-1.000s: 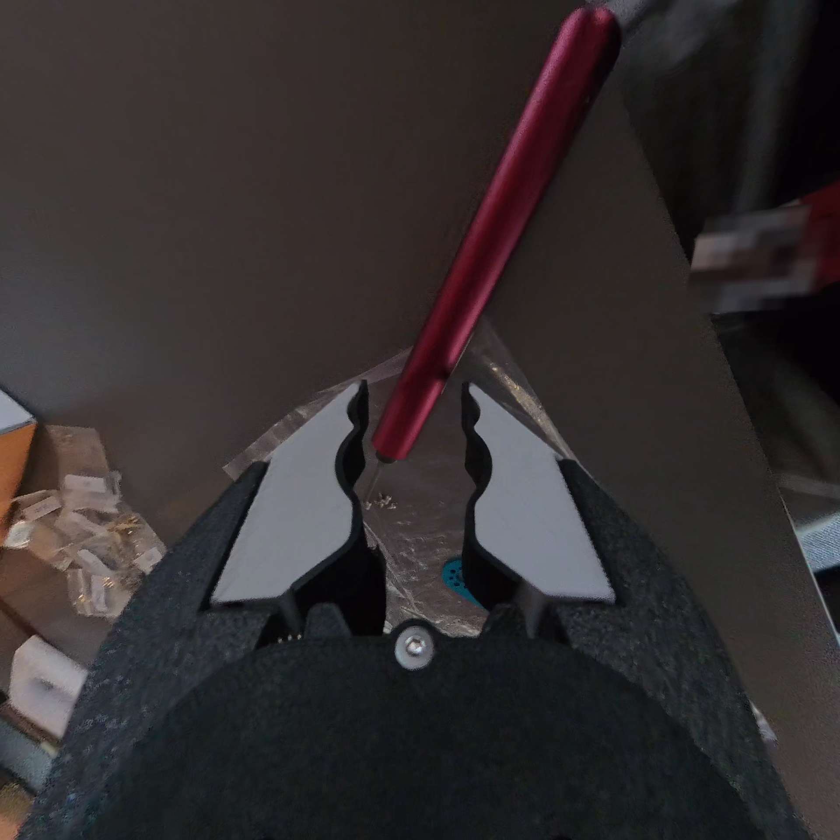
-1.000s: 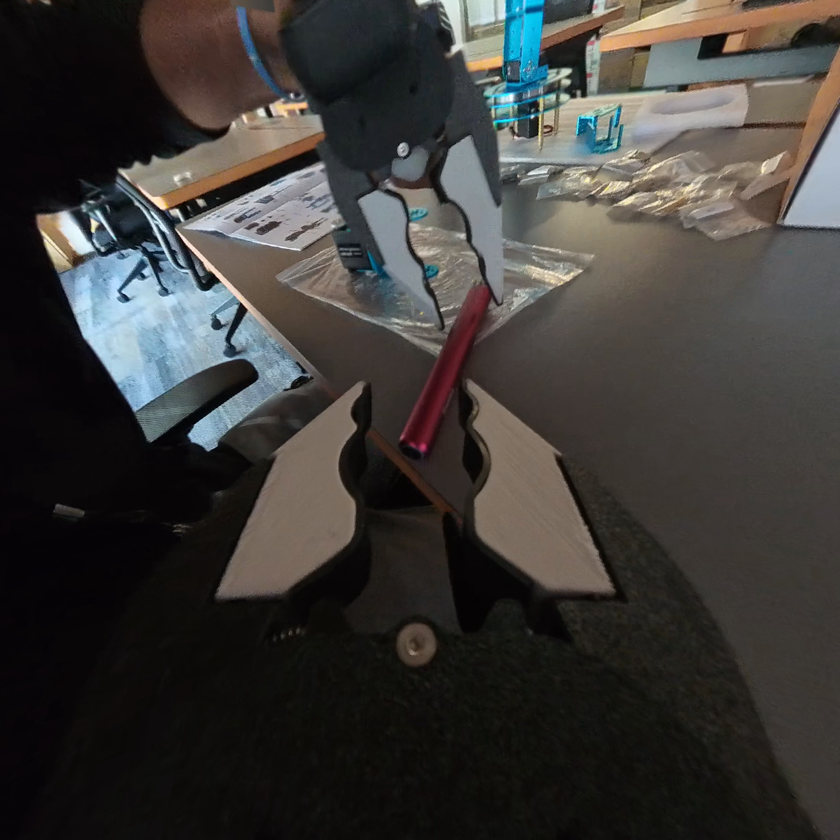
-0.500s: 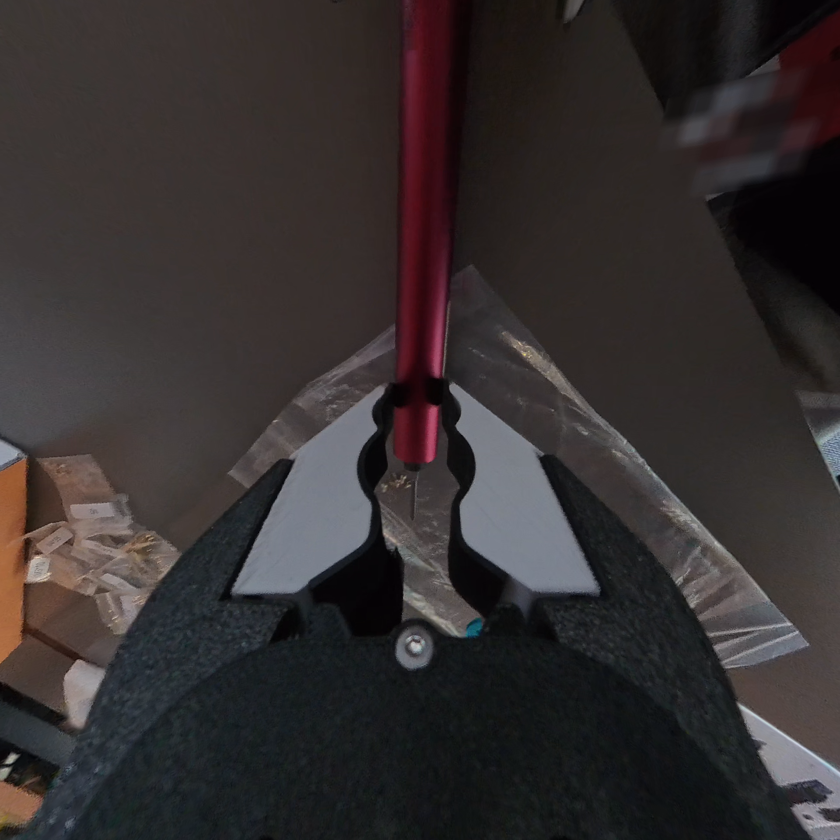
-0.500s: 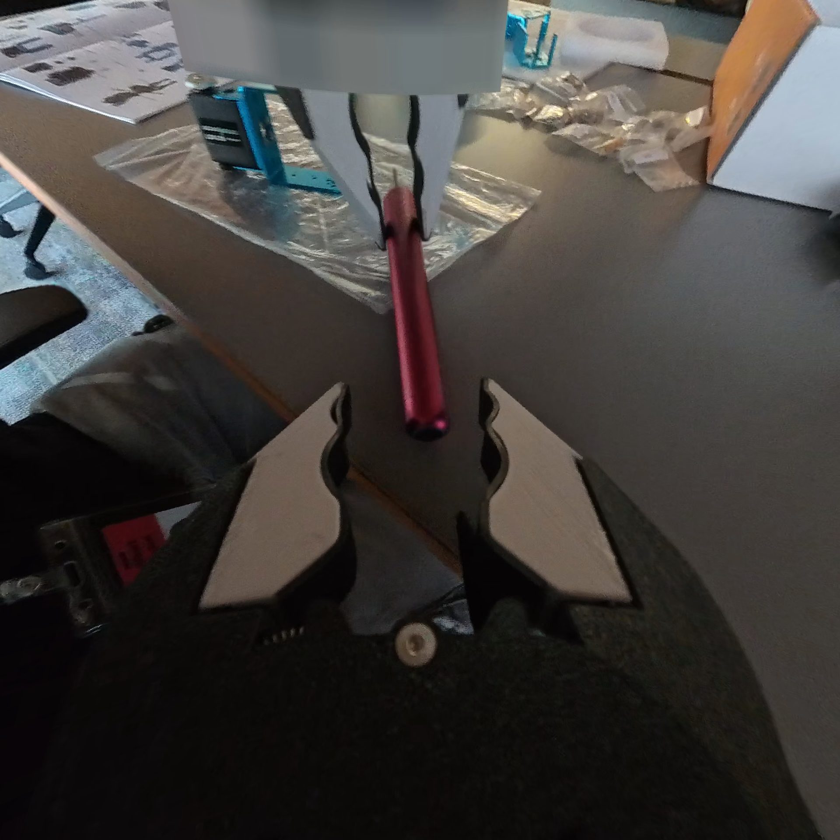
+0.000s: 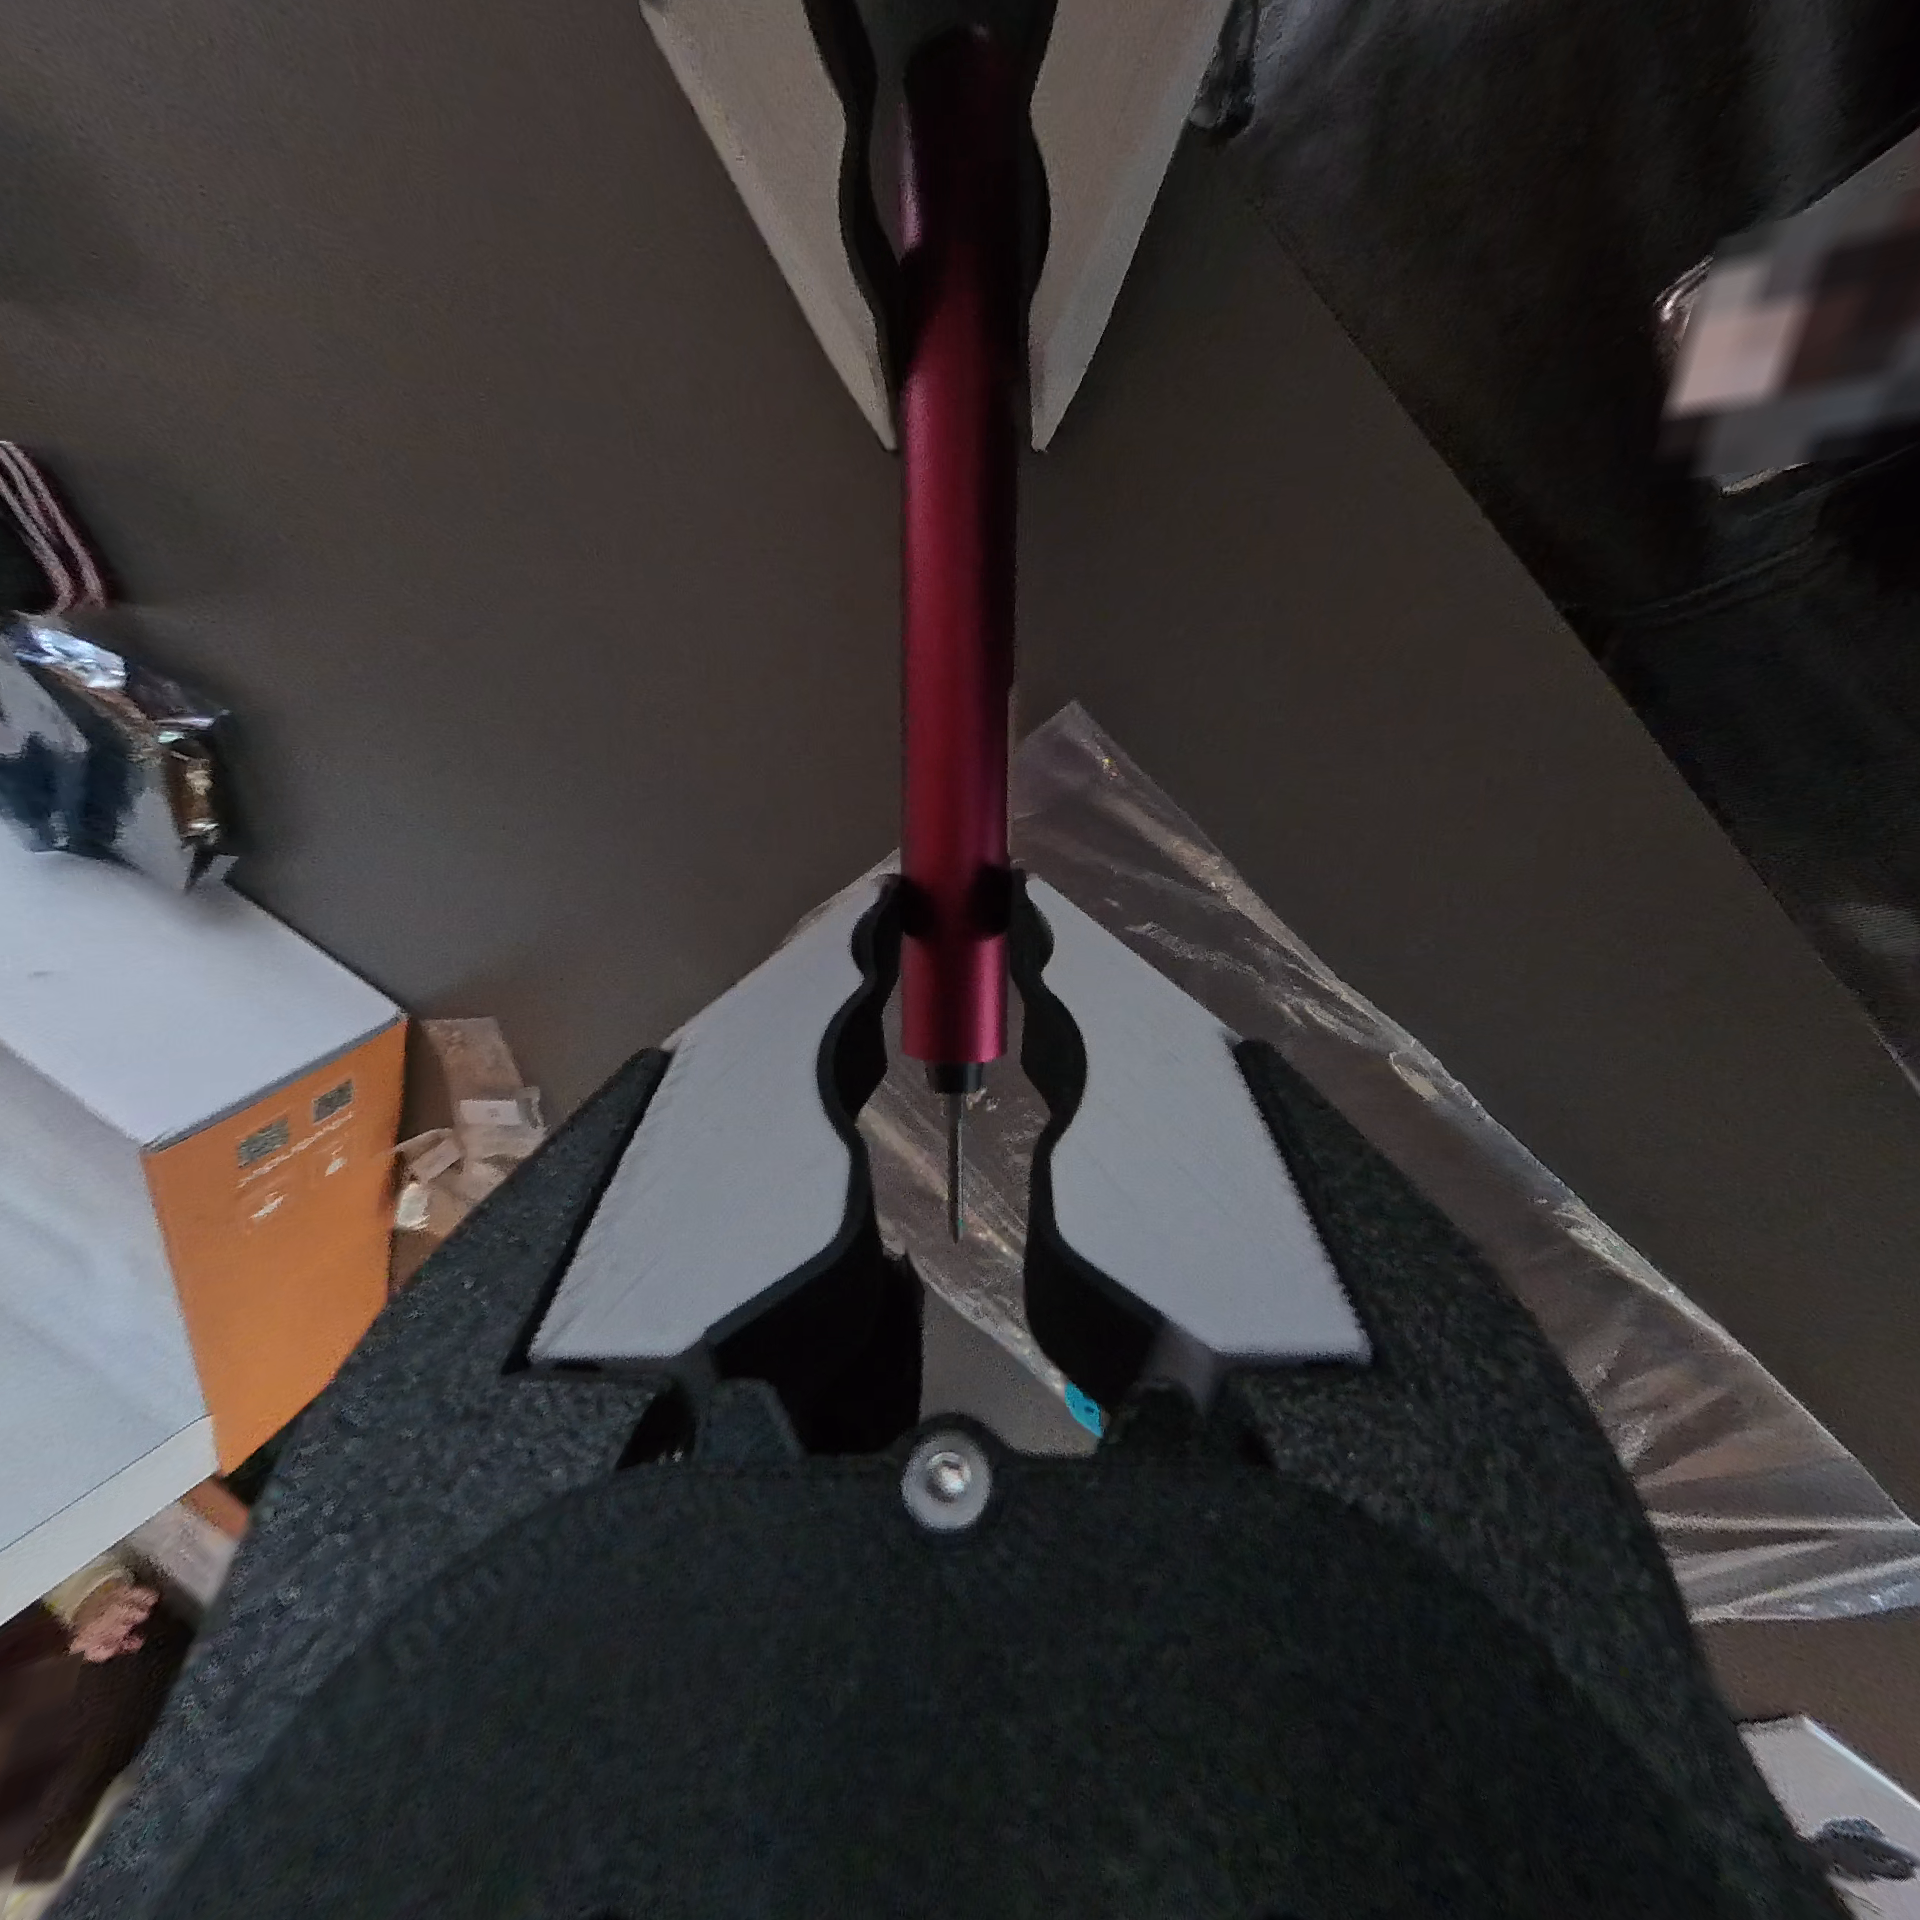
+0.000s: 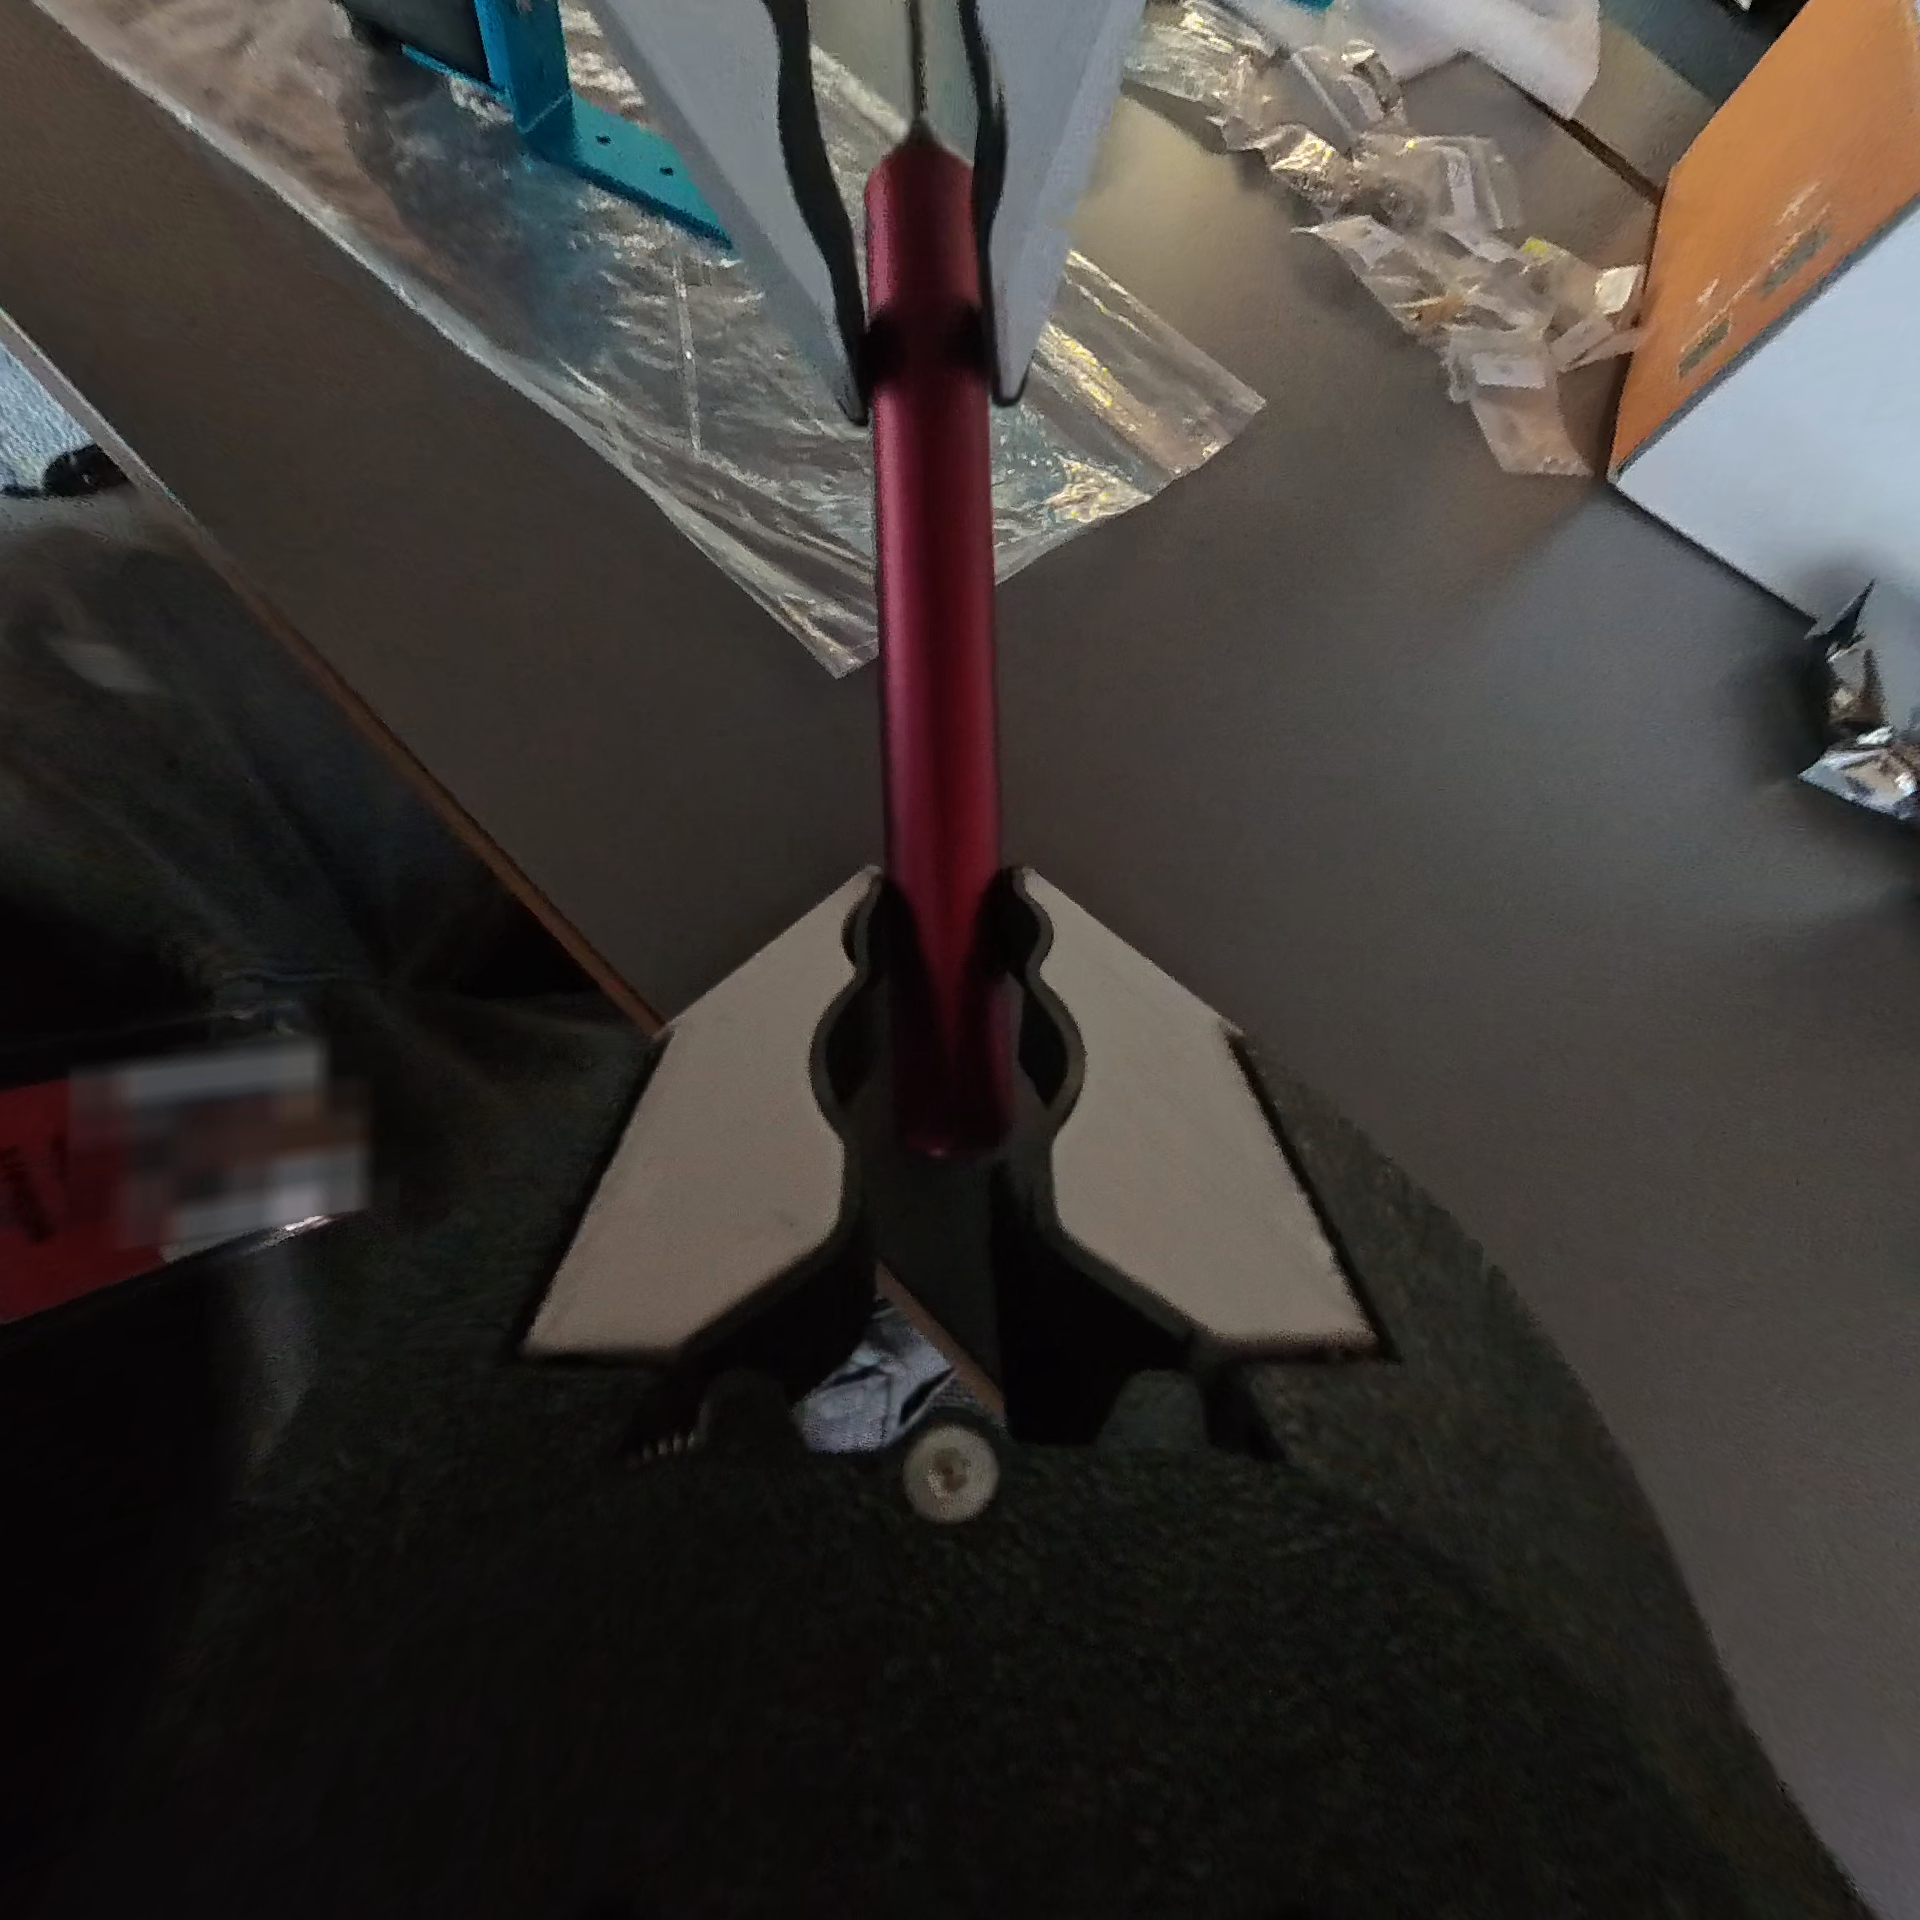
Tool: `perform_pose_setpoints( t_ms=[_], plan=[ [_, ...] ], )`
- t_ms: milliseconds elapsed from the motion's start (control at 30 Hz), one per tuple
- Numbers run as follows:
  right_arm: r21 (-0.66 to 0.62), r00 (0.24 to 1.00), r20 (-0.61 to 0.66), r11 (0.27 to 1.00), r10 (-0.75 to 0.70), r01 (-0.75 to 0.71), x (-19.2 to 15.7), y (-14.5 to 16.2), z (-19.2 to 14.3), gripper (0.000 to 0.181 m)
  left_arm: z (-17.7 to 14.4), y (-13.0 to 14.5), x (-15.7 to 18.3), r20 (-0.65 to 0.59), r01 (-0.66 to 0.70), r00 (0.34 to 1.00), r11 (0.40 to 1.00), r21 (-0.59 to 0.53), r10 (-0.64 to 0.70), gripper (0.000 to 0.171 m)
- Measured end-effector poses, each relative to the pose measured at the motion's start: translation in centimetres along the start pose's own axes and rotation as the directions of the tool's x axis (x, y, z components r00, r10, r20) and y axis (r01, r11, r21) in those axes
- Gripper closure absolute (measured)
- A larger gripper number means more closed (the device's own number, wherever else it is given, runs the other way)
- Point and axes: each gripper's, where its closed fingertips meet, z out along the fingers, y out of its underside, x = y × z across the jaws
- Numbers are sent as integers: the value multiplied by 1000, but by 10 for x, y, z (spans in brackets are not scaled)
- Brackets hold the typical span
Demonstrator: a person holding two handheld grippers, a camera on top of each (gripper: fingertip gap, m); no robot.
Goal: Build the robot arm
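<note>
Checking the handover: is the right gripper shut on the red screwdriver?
Cannot tell: the screwdriver lies between the right gripper's fingers, contact unclear.

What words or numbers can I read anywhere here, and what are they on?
Orange-and-white box: small printed marks, too blurred to read.
Small parts bags: white labels, too small to read.
Red screwdriver: no writing shows.

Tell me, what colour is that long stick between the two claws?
Dark red screwdriver, best seen in the left wrist view.
</note>
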Motion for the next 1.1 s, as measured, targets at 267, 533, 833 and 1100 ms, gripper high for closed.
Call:
perform_pose_setpoints(
  t_ms=[267, 533, 833, 1100],
  plan=[
    [78, 978, 164, 987, 129, -143, 13, -8, -15, 162, -1, 1, -21, 341, -82, 935, 994, -69, 101, 140],
    [145, 955, 261, 972, 140, -182, 31, -23, -38, 162, 4, -4, -59, 671, -167, 704, 973, -160, 232, 170],
    [89, 968, 223, 987, 114, -137, 60, -41, -50, 161, 11, -28, -39, 488, 127, 842, 963, 238, -231, 116],
    [174, 956, 261, 968, 134, -183, 69, -60, -73, 160, 19, -21, -82, 704, 166, 670, 972, 169, -237, 156]
  ],
)
